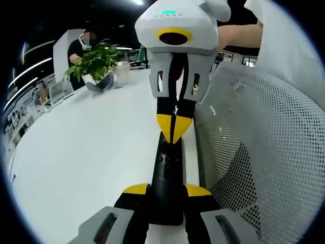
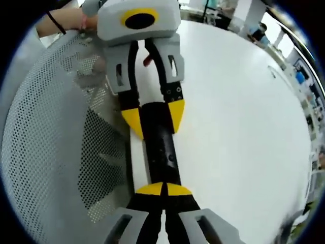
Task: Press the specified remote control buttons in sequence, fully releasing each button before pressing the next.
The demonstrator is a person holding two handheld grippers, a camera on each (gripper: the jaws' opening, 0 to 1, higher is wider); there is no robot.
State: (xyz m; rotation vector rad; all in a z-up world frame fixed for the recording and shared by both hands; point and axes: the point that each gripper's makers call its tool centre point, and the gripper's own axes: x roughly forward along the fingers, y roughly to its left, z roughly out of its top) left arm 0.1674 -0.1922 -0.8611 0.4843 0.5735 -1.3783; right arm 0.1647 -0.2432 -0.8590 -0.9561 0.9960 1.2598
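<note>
A long black remote (image 1: 167, 175) lies along the right edge of the white table (image 1: 91, 152). My left gripper (image 1: 166, 190) is shut on its near end, one yellow-tipped jaw on each long side. My right gripper (image 1: 172, 127) comes down from above with its yellow tips shut together, the point resting on the remote's far part. In the right gripper view the same remote (image 2: 161, 152) runs up from my shut right gripper (image 2: 163, 189) to the left gripper (image 2: 154, 117), which clamps it across its width. The button under the tip is hidden.
A white mesh chair back (image 1: 264, 147) stands right against the table edge beside the remote. At the far end of the table are a potted green plant (image 1: 96, 61), a white cup (image 1: 123, 72) and a seated person (image 1: 81, 43). The table (image 2: 244, 117) stretches wide on the other side.
</note>
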